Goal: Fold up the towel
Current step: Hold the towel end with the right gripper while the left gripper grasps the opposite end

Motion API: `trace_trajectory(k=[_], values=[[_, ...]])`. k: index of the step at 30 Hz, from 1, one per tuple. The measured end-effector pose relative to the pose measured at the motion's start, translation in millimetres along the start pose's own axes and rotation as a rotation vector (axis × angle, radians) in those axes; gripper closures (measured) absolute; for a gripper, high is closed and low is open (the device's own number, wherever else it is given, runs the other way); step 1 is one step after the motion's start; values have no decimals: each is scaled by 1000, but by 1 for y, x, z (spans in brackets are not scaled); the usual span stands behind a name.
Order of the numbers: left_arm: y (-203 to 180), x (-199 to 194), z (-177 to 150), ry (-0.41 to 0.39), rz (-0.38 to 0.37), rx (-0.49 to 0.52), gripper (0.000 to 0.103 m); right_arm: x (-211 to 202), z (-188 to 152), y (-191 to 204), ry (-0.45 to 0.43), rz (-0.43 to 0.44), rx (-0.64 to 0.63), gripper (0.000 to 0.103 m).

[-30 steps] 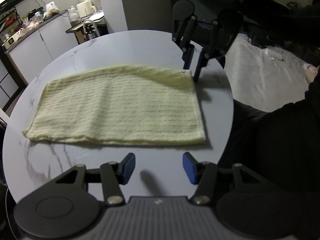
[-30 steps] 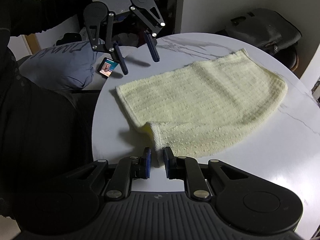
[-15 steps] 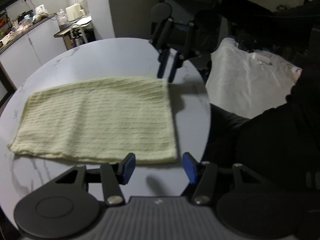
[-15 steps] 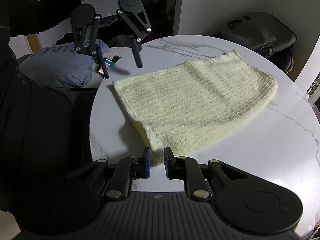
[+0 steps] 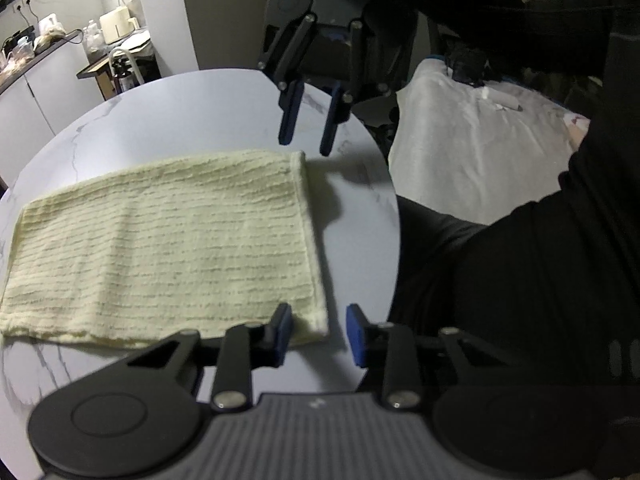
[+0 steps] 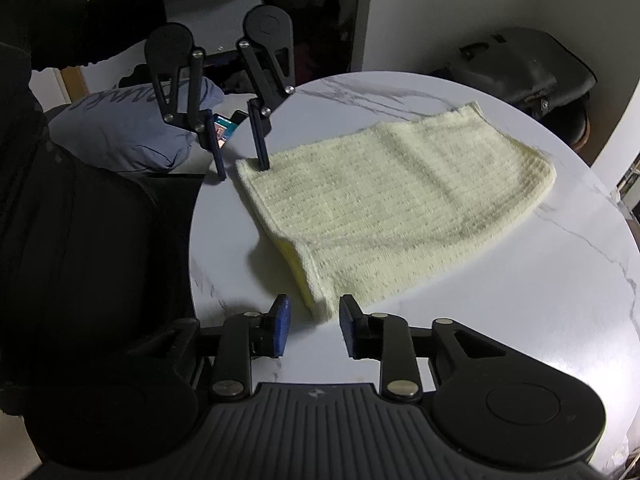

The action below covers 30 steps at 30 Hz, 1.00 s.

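Two hand-held grippers were seen over a round white marble table (image 5: 168,120), on which a pale yellow towel (image 5: 168,240) lay folded flat, its ribbed surface uppermost and its near right corners close to the table's edge. The left gripper (image 5: 318,330) was placed at one corner of the towel; its jaws were closing, with that corner lying between the blue pads, though no pressing on the cloth could be made out. From the opposite view the same gripper (image 6: 242,170) was shown with one finger on the towel's far left corner and the other just off the cloth, beside the table's rim. The right gripper (image 6: 312,322) was held at the other corner on that short edge, where the folded layers were exposed and a brighter yellow inner layer was visible; its jaws were opening, and the corner lay loose between the pads, not pinched. In the left wrist view the right gripper (image 5: 306,146) was seen hanging just above and beyond the far right corner. A dark sleeve (image 6: 80,12) was visible behind the left gripper, and a phone (image 6: 224,130) with a lit screen lay on a blue cushion (image 6: 128,140) beside the table.
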<state>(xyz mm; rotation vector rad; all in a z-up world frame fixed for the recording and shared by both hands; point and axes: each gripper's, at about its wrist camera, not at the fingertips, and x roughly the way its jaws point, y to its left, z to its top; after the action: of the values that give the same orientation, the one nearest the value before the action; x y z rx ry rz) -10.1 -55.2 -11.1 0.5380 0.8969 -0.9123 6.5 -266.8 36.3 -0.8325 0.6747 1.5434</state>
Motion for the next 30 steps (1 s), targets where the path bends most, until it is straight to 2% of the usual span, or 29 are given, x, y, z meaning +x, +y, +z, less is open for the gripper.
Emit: trace_trajectory(k=[10, 11, 13, 17, 25, 27, 30], values=[[2, -4, -3, 10, 25, -2, 73, 13, -1, -4, 15, 29, 19, 68], [3, -5, -4, 8, 28, -6, 79, 13, -1, -2, 16, 30, 15, 65], [7, -6, -6, 0, 33, -21, 80, 14, -1, 0, 20, 34, 6, 58], [8, -7, -8, -7, 50, -17, 87, 16, 0, 5, 28, 47, -9, 52], [19, -12, -17, -31, 60, -44, 91, 18, 1, 10, 28, 36, -27, 52], [19, -12, -18, -37, 60, -47, 91, 18, 3, 11, 33, 35, -28, 54], [19, -13, -18, -42, 59, -49, 91, 19, 5, 12, 34, 27, -32, 62]])
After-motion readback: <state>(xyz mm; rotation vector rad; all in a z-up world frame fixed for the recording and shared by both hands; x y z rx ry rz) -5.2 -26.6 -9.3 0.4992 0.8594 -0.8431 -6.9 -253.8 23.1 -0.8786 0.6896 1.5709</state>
